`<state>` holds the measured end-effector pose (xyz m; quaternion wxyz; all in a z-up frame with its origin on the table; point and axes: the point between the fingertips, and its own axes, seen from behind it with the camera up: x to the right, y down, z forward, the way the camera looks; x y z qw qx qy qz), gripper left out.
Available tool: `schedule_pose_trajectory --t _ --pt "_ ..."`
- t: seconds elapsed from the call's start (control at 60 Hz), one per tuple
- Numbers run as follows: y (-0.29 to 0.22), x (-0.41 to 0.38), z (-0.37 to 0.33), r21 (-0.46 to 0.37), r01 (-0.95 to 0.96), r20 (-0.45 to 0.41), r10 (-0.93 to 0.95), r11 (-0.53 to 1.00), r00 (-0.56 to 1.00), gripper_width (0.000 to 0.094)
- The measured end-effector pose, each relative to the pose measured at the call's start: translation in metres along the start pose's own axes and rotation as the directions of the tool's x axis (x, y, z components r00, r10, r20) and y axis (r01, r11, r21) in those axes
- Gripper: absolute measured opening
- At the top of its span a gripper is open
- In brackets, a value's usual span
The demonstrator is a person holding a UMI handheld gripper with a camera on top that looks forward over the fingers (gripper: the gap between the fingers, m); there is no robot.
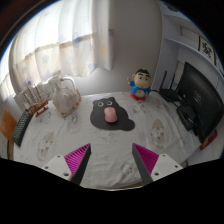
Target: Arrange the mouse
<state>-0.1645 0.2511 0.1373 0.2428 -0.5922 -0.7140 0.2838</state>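
A table (60, 140) covered with a pale cloth printed with faint cartoon figures fills the lower part of the gripper view, and behind it hang light, sheer curtains (90, 40) with daylight coming through them. Near the middle of the table lies a dark grey, cat-shaped mouse mat (108, 106) with two small ears at its far edge, and on this mat rests the pink, rounded computer mouse (109, 116), lying lengthwise toward the gripper. The gripper (110, 160) hangs released above the cloth, its two fingers spread wide apart with nothing between them; the magenta pads (77, 156) on their inner faces show ridged, striped surfaces. The pink mouse sits well ahead of the fingers, roughly in line with the gap between them, and touches neither. Beyond the mat and to its right stands a cartoon boy figurine (140, 86) in yellow, red and blue, glossy like plastic. Further right of the mat is a black monitor (196, 100) on a stand, angled inward. To the left of the mat sits a clear, crinkled plastic bag (65, 95), and further left a wooden object (22, 128) at the table's edge, too small to identify.
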Motion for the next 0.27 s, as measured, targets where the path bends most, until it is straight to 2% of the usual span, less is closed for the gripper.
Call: schedule_pose_trajectory --t 0.267 --pt "0.003 -0.011 -0.009 0.017 -0.007 -0.004 0.007 1.0 1.0 0.0848"
